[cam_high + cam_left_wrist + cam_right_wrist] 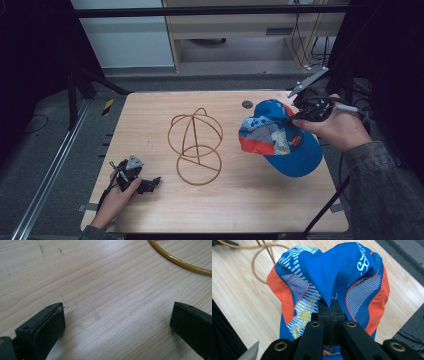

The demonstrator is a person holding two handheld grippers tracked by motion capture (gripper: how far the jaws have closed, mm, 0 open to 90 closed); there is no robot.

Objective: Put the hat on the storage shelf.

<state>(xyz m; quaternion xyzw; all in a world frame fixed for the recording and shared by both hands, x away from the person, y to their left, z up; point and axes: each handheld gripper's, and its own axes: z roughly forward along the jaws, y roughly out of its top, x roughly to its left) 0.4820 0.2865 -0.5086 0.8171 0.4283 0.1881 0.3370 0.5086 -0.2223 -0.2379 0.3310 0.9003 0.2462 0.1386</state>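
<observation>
The right gripper (331, 305) pinches the crown fabric of the blue cap (280, 136), held above the table's right side. The wire hat stand (195, 146) lies to its left, mid-table. The left gripper (150, 183), jaws spread and empty, rests near the stand's base ring.

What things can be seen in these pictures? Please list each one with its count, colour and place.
cap: one, blue with orange and striped panels, right side of table, lifted by its crown
wire stand: one, yellow-brown, table centre
table: one, light wood
round mark: one, dark, far edge of table
left gripper: one, black, open, low over the near left of table
right gripper: one, black, shut on cap fabric
hands: two, one on each gripper
</observation>
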